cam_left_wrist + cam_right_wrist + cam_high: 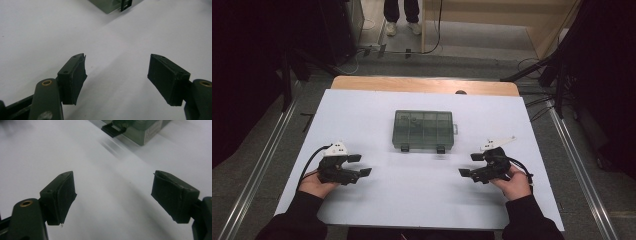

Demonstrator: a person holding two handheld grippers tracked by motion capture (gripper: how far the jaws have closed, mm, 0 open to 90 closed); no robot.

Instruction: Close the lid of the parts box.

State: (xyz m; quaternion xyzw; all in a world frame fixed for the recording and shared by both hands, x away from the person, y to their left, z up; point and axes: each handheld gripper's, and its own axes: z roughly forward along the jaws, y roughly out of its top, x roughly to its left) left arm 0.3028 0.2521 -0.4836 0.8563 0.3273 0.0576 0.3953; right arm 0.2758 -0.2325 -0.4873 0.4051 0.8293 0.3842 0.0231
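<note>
2 hand-held grippers [360, 164] [470, 164] w/ jaws apart, 1 compartment box [423, 129]

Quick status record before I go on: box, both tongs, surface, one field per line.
box: grey see-through compartment box, lid shut, two black latches on its near edge
box place: middle of the white board, lying flat
left tongs: open, nothing between the jaws, near the board's left side, apart from the box
right tongs: open, nothing between the jaws, near the board's right side, apart from the box
aim: both point inward
contents: too small to tell
</note>
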